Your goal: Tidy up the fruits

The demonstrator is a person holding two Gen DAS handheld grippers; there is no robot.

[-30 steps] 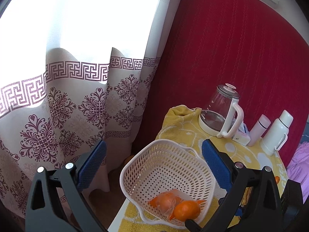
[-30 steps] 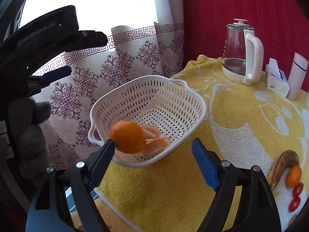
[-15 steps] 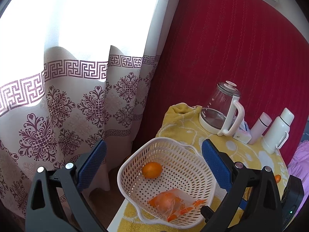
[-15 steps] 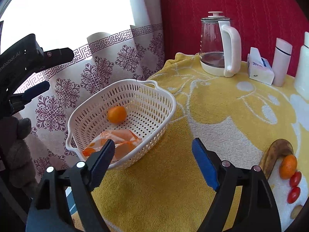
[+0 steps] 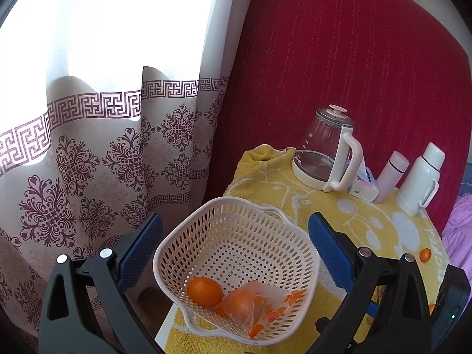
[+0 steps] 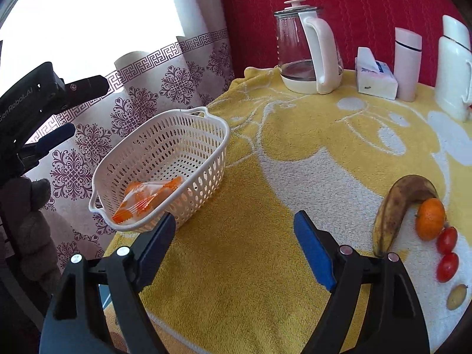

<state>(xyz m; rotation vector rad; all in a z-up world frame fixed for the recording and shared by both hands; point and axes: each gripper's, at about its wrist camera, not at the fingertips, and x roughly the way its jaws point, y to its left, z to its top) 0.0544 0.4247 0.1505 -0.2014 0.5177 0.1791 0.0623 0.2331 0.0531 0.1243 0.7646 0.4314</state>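
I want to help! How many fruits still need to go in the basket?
Done: one orange and a wrapped orange packet lie in the white basket. In hand: nothing; the left gripper and right gripper are open. Left on the towel: banana, tangerine, two cherry tomatoes, one small yellowish fruit.

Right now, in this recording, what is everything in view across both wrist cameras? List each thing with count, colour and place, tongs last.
Perforated white plastic basket: one, table's window-side edge.
Loose round orange: one, inside the basket.
Clear packet of orange fruit: one, inside the basket.
Browned yellow banana: one, on the towel, right side.
Small orange mandarin: one, touching the banana.
Red cherry tomatoes: two, below the mandarin.
Small tan oval fruit: one, near the table edge.
Glass kettle with white handle: one, back of table.
White tissue pack: one, beside the kettle.
Pale pink flask: one, back.
White thermos jug: one, back right.
Yellow patterned towel: one, covering the table.
Left tongs: open, over the basket.
Right tongs: open, empty, over the towel.
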